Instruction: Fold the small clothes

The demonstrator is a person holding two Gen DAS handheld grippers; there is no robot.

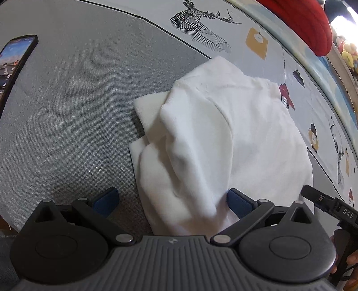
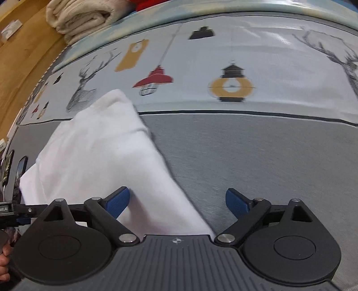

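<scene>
Both tongs are spread wide, clamping nothing: my left gripper (image 1: 172,201) hangs low over the near edge of the white garment (image 1: 219,143), cloth bunched between its blue pads (image 1: 240,202), while my right gripper (image 2: 176,201) straddles the garment's right edge. That soft, rumpled knit lies in loose folds on the grey bedspread (image 1: 73,107), reaching its band printed with deer and lanterns (image 2: 230,82). Beyond sit a phone (image 1: 15,60) and folded cream towels (image 2: 82,18).
</scene>
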